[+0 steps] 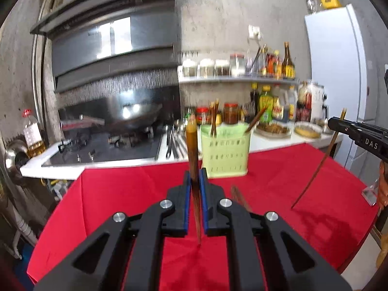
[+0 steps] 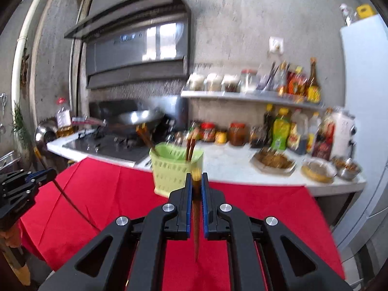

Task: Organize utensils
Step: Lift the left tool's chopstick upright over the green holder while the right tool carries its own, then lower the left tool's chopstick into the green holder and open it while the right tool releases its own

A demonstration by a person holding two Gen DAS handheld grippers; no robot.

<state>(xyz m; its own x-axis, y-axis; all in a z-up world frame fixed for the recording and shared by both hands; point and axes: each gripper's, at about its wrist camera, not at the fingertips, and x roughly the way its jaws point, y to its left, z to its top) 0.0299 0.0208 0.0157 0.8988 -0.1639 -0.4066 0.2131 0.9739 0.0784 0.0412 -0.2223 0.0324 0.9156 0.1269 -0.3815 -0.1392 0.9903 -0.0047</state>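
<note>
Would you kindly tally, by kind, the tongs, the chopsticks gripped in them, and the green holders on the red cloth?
Tongs: 2 (left tongs, right tongs)
Gripped chopsticks: 2 (left chopstick, right chopstick)
Green holder: 1
Total: 5

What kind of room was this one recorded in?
A home kitchen, most likely: a wok sits on a gas stove under a range hood, and a wall shelf and the counter are crowded with sauce bottles and jars.

White letters "DAS" stand on the right tongs (image 1: pixel 335 122); bottle labels seem too blurred.
</note>
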